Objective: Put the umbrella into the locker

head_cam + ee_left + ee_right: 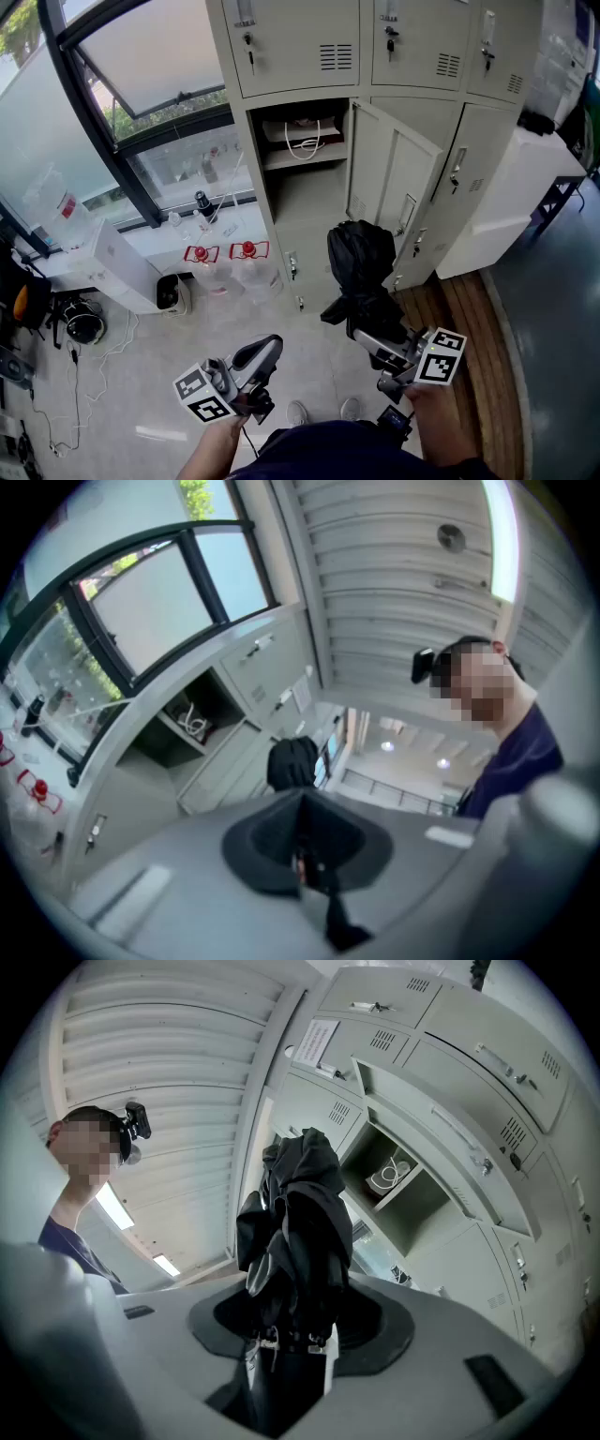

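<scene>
The folded black umbrella (pixel 360 265) stands upright in my right gripper (pixel 364 328), which is shut on its lower end. In the right gripper view the umbrella (pixel 298 1232) rises from between the jaws of the right gripper (pixel 289 1340). It is in front of the open locker (pixel 302 192), whose door (pixel 394 183) swings out to the right. A white cable (pixel 302 139) lies on the locker's upper shelf, and the lower part is bare. My left gripper (pixel 255 367) hangs lower left, shut and holding nothing. The left gripper view shows the umbrella (pixel 292 761) ahead.
Two water jugs with red handles (pixel 223 255) stand on the floor left of the locker, below the window (pixel 141 103). A white cabinet (pixel 520 192) sits at the right beside a wooden floor strip (pixel 464 328). Closed lockers (pixel 412 42) run along the top.
</scene>
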`<state>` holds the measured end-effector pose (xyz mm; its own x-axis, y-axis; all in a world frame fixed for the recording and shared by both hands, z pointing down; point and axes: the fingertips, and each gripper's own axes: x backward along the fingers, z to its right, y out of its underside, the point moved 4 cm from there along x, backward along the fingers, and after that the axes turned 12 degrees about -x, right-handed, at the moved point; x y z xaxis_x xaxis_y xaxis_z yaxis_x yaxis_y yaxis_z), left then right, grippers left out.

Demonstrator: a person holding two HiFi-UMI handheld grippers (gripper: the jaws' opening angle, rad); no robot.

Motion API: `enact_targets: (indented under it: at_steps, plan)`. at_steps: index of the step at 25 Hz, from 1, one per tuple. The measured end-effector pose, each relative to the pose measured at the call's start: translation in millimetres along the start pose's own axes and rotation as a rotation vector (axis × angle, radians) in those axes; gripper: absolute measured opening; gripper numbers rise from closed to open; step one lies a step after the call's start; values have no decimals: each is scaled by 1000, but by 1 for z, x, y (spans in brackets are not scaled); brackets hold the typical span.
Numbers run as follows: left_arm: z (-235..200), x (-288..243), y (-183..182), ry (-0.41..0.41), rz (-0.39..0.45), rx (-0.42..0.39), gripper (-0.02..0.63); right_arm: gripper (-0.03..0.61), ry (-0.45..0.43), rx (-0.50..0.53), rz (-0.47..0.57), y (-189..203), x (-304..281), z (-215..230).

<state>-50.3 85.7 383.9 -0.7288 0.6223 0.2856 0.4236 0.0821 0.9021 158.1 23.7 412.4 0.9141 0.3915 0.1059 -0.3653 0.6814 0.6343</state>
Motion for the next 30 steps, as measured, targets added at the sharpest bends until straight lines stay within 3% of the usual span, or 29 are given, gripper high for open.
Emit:
enact_targets:
  at_steps: [17, 30]
  plan:
    - [-29, 16, -10, 52, -13, 36, 0, 195, 56, -29, 27, 7, -28, 5]
    - [-70, 64, -28, 115, 5, 77, 0, 195, 161, -74, 93, 27, -70, -1]
